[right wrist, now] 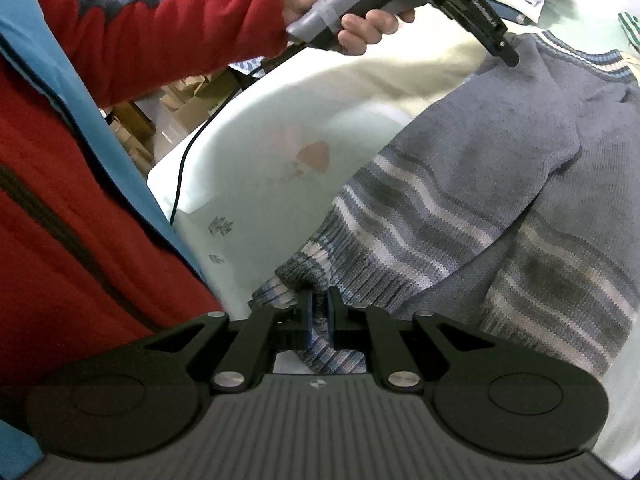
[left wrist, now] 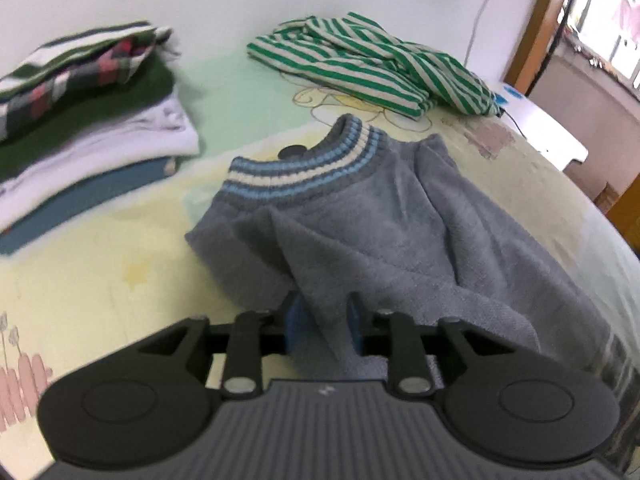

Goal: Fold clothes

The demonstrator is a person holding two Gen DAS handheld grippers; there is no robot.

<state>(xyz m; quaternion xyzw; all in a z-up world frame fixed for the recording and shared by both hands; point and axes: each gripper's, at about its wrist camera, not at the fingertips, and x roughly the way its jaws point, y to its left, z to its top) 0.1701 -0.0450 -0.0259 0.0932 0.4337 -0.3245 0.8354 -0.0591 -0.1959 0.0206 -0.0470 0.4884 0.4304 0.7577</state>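
Sweater (left wrist: 360, 216) lies lengthwise, collar away from me; my left gripper (left wrist: 324, 320) and right gripper (right wrist: 320, 316) both pinch it, folded stack (left wrist: 80, 120) and striped shirt (left wrist: 368, 64) beyond.

No word, number or brand name can be read anywhere here. The only marks are small pale emblems, one on the ribbed grey housing of the left gripper (left wrist: 324, 320) and one on that of the right gripper (right wrist: 319, 312), each too small to make out as letters. There is a pale strip of lettering along the black arm of the left gripper as seen from the right wrist, but it is blurred beyond reading. The sheet's prints are pictures, not words.
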